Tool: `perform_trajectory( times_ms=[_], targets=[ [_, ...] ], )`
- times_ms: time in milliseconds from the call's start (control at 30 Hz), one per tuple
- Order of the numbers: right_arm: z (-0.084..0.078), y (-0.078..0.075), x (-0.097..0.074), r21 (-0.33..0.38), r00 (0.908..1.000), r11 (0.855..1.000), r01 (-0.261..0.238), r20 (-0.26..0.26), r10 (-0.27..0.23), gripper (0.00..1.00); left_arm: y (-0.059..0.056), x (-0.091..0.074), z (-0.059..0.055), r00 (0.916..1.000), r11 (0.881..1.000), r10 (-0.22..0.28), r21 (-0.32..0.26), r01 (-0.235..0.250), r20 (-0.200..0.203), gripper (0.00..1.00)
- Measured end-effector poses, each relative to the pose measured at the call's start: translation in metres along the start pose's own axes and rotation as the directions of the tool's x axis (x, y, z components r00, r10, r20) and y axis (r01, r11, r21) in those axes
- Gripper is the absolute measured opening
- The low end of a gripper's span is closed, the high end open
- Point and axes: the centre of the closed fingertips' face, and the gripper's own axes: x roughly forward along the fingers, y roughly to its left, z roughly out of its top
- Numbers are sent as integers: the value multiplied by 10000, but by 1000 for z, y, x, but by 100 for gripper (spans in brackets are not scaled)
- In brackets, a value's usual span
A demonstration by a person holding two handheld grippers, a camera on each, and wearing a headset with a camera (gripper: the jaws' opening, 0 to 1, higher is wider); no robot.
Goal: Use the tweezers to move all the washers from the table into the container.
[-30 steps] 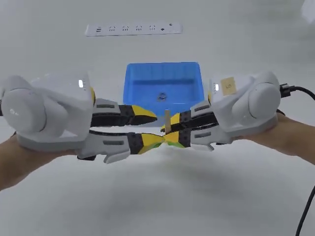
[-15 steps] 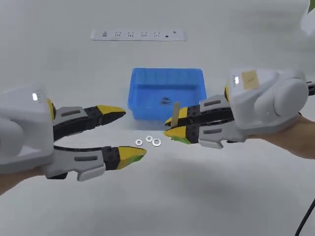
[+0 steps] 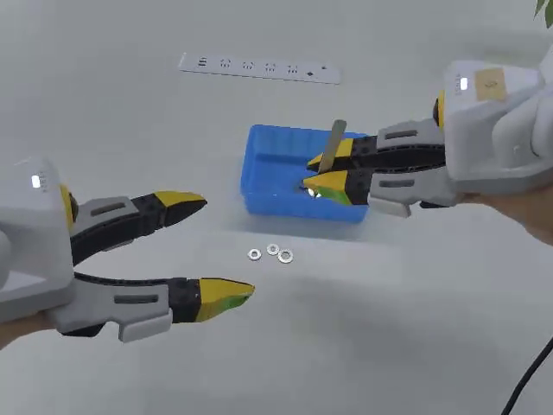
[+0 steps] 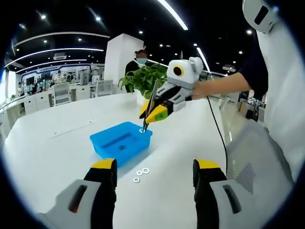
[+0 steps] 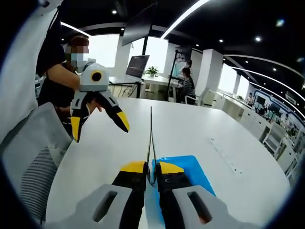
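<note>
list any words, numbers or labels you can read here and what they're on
Nothing can be read clearly.
On the right gripper, a tan sticker: one dark mark, too blurred to read.
On the power strip: small dark markings by the sockets, too small to read.

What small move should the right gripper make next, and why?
Probably loosen its squeeze slightly: the right gripper holds the tweezers with their tips over the blue container, seemingly carrying a washer. Three washers lie on the table.
</note>
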Motion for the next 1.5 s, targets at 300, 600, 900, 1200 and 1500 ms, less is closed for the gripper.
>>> perform_trajectory(
  times_ms=[300,600,900,1200,1500],
  targets=[
    [-21,-31,17,-162,9981,9994,296,-535,-304,9,2,-12,-5,9994,9978,210,-639,-193,260,88],
    [-55,-49,32,224,9933,9990,398,-1090,-372,9,11,-9,-4,9976,9943,570,-926,-532,389,100],
    [-82,-55,45,665,9894,9972,354,-1430,-256,9,9,-1,1,9980,9951,539,-848,-510,321,100],
    [-87,-49,55,735,9881,9973,27,-1536,86,10,14,-1,8,9943,9938,1023,-477,-1008,306,99],
    [-90,-49,55,896,9891,9959,-81,-1457,211,10,12,-8,12,9905,9898,1362,-445,-1353,168,98]
  ],
)
